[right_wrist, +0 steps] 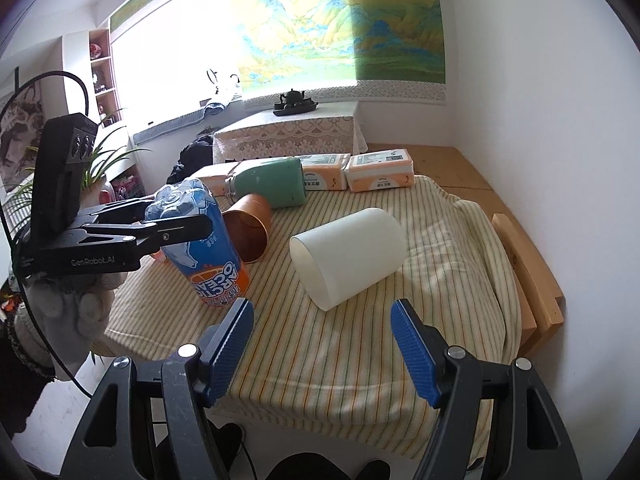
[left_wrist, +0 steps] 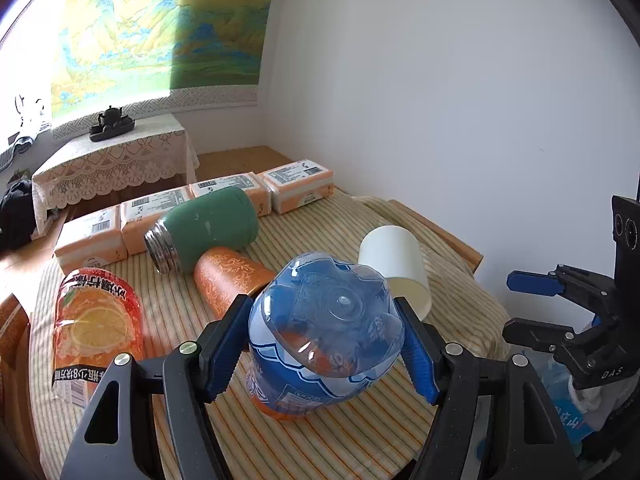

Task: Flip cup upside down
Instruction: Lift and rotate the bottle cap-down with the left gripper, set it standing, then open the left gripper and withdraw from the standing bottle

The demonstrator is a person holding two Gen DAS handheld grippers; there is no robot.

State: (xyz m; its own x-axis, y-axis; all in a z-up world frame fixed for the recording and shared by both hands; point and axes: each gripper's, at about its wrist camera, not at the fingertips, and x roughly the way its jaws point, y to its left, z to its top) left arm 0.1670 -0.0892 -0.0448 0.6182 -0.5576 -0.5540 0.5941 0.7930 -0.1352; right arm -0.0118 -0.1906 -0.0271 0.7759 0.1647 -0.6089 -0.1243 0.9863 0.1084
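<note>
Left wrist view: left tool (left_wrist: pixel 325 342) pinches the inverted blue bottle (left_wrist: pixel 324 332); right tool (right_wrist: pixel 322 346) spread wide.

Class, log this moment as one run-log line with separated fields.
left tool: shut on blue bottle, inverted | right tool: open, empty | white cup: on its side | orange cup: on its side

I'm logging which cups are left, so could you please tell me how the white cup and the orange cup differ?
The white cup is plain and larger; the orange cup is smaller, with a scroll pattern. The white cup lies apart on the striped cloth; the orange cup is wedged between the blue bottle and green flask. Both lie sideways.
</note>
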